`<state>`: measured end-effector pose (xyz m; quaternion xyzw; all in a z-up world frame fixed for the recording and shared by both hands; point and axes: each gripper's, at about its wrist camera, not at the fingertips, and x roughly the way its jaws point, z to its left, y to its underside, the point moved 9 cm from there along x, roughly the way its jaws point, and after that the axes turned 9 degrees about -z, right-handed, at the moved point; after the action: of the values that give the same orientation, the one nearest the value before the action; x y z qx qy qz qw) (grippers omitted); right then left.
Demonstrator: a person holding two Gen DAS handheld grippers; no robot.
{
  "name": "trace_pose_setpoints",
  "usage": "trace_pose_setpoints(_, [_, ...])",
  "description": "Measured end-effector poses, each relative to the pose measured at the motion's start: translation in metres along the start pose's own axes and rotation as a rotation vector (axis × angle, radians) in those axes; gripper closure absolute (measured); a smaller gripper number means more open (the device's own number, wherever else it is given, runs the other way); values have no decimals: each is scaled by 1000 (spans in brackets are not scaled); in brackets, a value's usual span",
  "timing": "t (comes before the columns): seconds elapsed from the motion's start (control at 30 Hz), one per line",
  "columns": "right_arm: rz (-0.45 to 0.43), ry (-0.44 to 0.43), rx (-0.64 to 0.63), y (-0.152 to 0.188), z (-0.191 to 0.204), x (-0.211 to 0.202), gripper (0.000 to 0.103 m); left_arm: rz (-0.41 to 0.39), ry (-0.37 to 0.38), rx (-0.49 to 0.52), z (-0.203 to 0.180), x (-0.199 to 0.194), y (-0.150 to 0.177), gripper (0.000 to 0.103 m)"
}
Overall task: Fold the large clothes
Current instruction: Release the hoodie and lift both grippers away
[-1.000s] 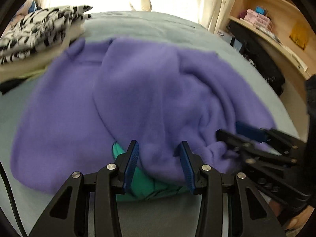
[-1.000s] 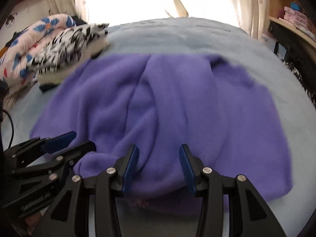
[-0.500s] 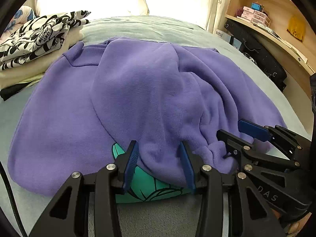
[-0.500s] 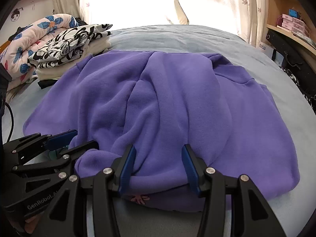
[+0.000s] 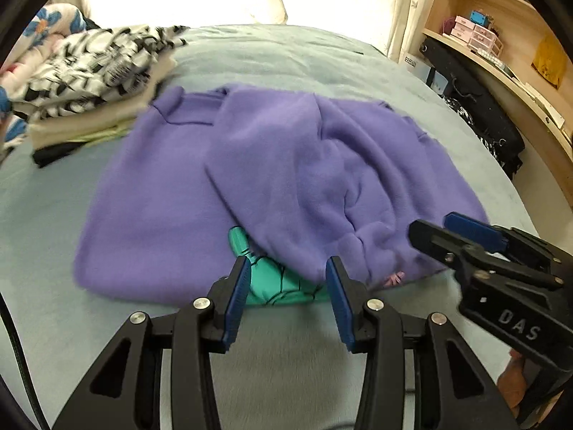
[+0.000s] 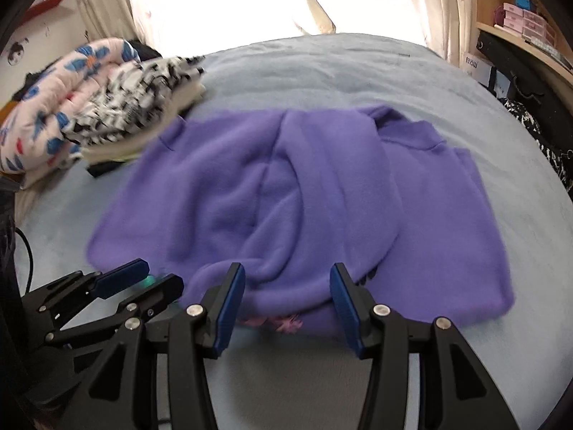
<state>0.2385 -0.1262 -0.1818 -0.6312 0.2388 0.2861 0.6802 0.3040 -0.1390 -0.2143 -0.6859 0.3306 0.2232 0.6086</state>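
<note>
The left gripper [image 5: 286, 279] has its jaws apart with nothing between them, just short of the near hem of the purple sweatshirt [image 5: 279, 179]. The right gripper [image 6: 286, 288] is the same, jaws apart and empty. The sweatshirt lies folded on the grey-blue bed [image 5: 293, 57], a green print [image 5: 279, 283] showing at its near edge. A stack of folded clothes [image 5: 100, 82] sits beyond on the left.

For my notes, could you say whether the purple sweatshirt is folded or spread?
Partly folded: the purple sweatshirt has both sleeves crossed over its flat body.
</note>
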Motion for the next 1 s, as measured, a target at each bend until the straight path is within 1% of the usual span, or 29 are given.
trace_pose_setpoints(0.1, [-38,-9,1,-6,5,-33,53,-7,-41,13,2,-28,-2,57])
trace_pose_setpoints(0.2, [-70,-17,5,-14,9,-66,53,-29,-49,11,-2,-65,-7,55])
trace_pose_setpoints(0.37, [-116,-44,14,-21,14,-121,53,-70,-79,37,-8,-114,-13,49])
trace_pose_setpoints(0.47, [-148,-63,2,-22,20,-152,51,-95,-82,48,-12,-142,-15,45])
trace_pose_setpoints(0.6, [-197,-105,-23,-25,31,-190,47,-123,-78,59,-18,-177,-11,43])
trace_pose_setpoints(0.7, [-228,-136,-49,-23,39,-215,44,-136,-81,71,-21,-195,-8,39])
trace_pose_setpoints(0.77, [-241,-147,-67,-21,42,-227,39,-142,-86,82,-22,-203,-4,34])
trace_pose_setpoints(0.8, [-249,-151,-77,-19,43,-232,37,-145,-91,92,-21,-209,-1,33])
trace_pose_setpoints(0.87, [-260,-147,-105,-14,46,-241,35,-143,-103,106,-19,-213,5,28])
trace_pose_setpoints(0.93, [-267,-134,-128,-10,46,-244,34,-137,-115,108,-14,-215,12,26])
trace_pose_setpoints(1.0, [-255,-122,-146,-4,45,-240,34,-113,-130,102,-6,-210,21,25])
